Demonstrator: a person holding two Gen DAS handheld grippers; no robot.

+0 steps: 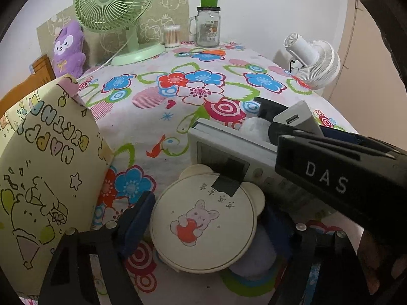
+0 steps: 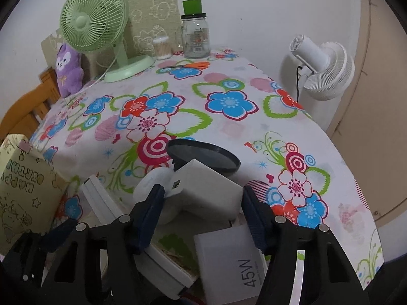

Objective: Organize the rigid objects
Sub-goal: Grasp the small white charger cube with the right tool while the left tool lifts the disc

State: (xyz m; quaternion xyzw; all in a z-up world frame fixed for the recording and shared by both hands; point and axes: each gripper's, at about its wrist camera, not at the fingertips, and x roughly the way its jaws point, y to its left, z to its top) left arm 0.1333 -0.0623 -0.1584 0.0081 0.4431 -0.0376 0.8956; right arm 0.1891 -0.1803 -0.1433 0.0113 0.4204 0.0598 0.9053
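Observation:
A round cream case (image 1: 203, 228) with bear ears and a rabbit picture sits between the blue pads of my left gripper (image 1: 207, 199), tilted over a lavender object (image 1: 254, 256). Both pads lie against its rim. My right gripper (image 2: 203, 193) is shut on a white power bank (image 2: 208, 188), its USB end facing left. The left wrist view shows the same power bank (image 1: 297, 117) raised above a grey screen device (image 1: 223, 157) that has black tape on it. A white 45W box (image 2: 229, 261) lies under the right gripper.
A dark round lid (image 2: 203, 155) lies just beyond the power bank. A yellow birthday gift bag (image 1: 43, 165) stands at the left. At the back are a green fan (image 1: 114, 2), a purple plush (image 1: 68, 48), a glass jar (image 1: 207, 25) and orange scissors (image 2: 195, 64). A white fan (image 2: 323, 68) stands off the right edge.

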